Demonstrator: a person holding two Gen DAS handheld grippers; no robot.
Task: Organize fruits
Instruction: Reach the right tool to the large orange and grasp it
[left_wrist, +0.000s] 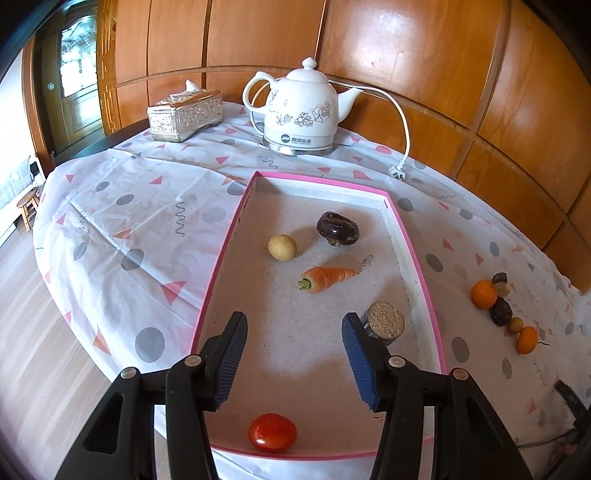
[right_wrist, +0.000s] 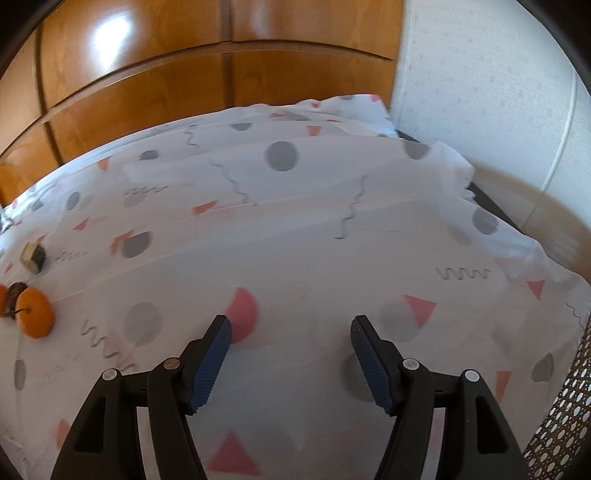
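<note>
— What are your two tools doing?

— My left gripper (left_wrist: 293, 334) hangs over the pink-edged tray (left_wrist: 413, 254), its jaws spread wide with nothing between them. My right gripper (right_wrist: 291, 332) is just as wide apart and empty, above the patterned tablecloth (right_wrist: 314, 229), touching nothing.

— What lies in the tray?

— A tomato (left_wrist: 272, 432) at the tray's near edge, below my left fingers. Toward the middle a carrot (left_wrist: 327, 278) lies on its side. Beyond the carrot sit a small yellowish round fruit (left_wrist: 282, 247) and a dark purple fruit (left_wrist: 337, 228), apart from each other. A cut, brown-faced piece (left_wrist: 384, 321) rests near the tray's right wall, just beside my left gripper's right finger, though I cannot tell if they touch.

— And outside the tray?

— To the tray's right, on the cloth, a cluster: an orange (left_wrist: 484, 293), another orange (left_wrist: 527, 339), and dark pieces (left_wrist: 501, 311) between them. Behind the tray stand a white kettle (left_wrist: 301, 110) and a silver tissue box (left_wrist: 184, 116).

— Does the right camera see any fruit?

— An orange (right_wrist: 35, 314) at its far left, well away from my right fingers.
</note>
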